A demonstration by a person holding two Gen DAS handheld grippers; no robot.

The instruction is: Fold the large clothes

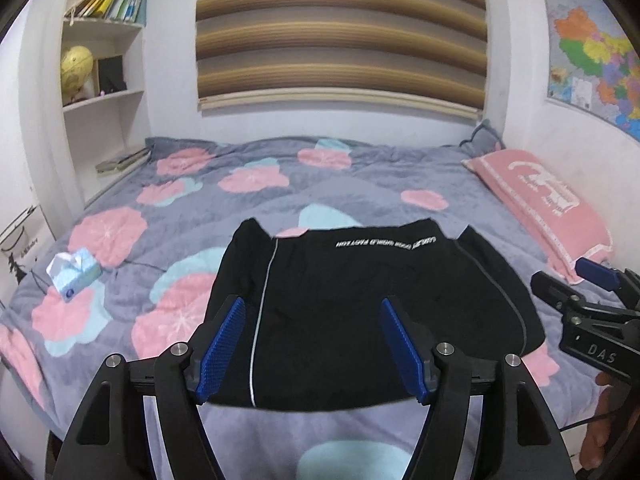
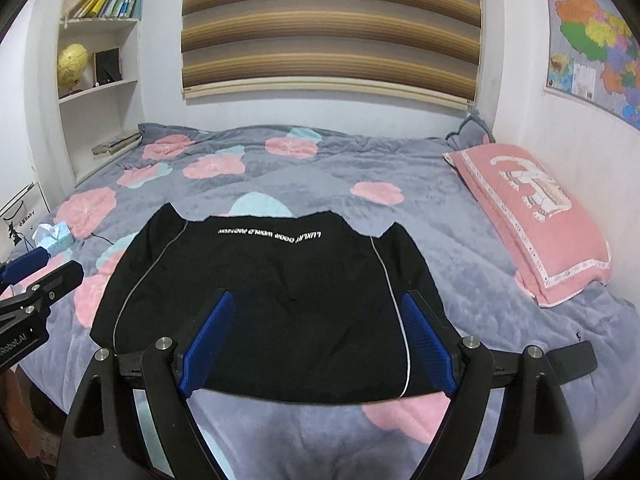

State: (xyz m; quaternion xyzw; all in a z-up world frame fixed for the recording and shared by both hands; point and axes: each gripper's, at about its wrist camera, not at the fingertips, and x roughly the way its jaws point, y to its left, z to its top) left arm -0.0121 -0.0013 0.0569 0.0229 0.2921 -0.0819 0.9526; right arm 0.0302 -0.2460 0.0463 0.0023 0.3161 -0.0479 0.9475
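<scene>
A black garment (image 1: pixel 360 300) with thin white piping and a line of white lettering lies flat in a folded rectangle on the bed; it also shows in the right wrist view (image 2: pixel 280 300). My left gripper (image 1: pixel 312 312) is open and empty, held above the garment's near left part. My right gripper (image 2: pixel 318 308) is open and empty above its near right part. The right gripper also shows in the left wrist view (image 1: pixel 560 276) at the right edge, and the left gripper in the right wrist view (image 2: pixel 60 268) at the left edge.
The bed has a grey quilt (image 1: pixel 360 168) with pink and blue flowers. A pink pillow (image 2: pixel 532 216) lies at the right by the wall. A tissue box (image 1: pixel 74 270) sits at the left of the bed. White shelves (image 1: pixel 100 60) stand at the back left.
</scene>
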